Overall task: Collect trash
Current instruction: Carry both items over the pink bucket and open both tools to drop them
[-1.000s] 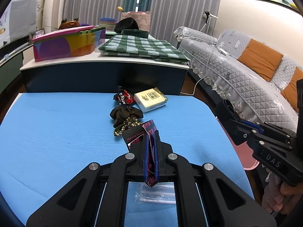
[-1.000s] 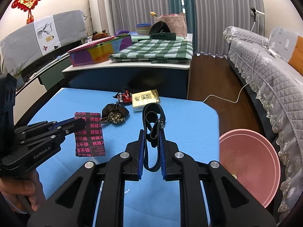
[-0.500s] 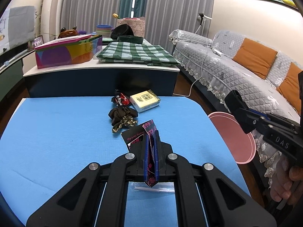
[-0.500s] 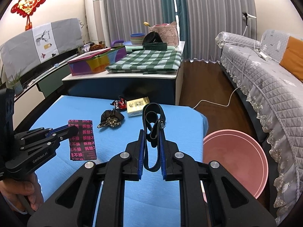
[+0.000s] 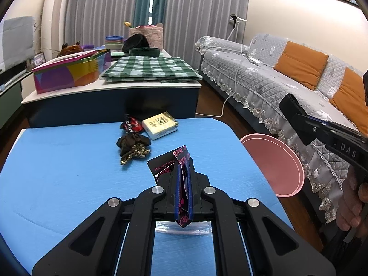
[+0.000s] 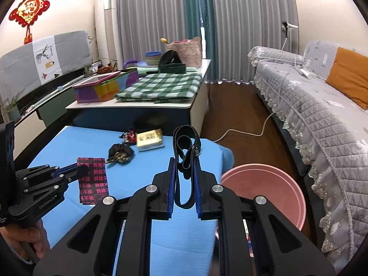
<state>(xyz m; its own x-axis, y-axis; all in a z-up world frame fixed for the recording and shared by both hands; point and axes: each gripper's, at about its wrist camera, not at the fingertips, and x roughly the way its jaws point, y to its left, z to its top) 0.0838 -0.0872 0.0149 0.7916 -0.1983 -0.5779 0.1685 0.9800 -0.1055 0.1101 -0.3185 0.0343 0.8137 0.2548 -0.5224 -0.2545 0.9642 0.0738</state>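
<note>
My left gripper point(image 5: 183, 168) is shut on a black packet with pink print point(image 5: 171, 163) and holds it above the blue table point(image 5: 69, 161); it also shows in the right wrist view point(image 6: 93, 179). My right gripper point(image 6: 184, 168) is shut on a black strap loop point(image 6: 185, 147), held near the table's right edge beside the pink bin point(image 6: 264, 186). On the table lie a black scrunchie point(image 5: 133, 146), a red-black wrapper point(image 5: 131, 124), a yellow-white box point(image 5: 159, 125) and a clear plastic bag point(image 5: 184, 228) under my left gripper.
The pink bin point(image 5: 271, 161) stands on the floor right of the table. A grey sofa point(image 5: 287, 80) runs along the right. A counter point(image 5: 110, 87) behind holds a checked cloth, a colourful tin and bowls. A white cable point(image 6: 241, 133) lies on the floor.
Both grippers have risen and drawn back, each still holding its item. The right gripper has shifted toward the table's right edge, and more of the pink bin shows.
</note>
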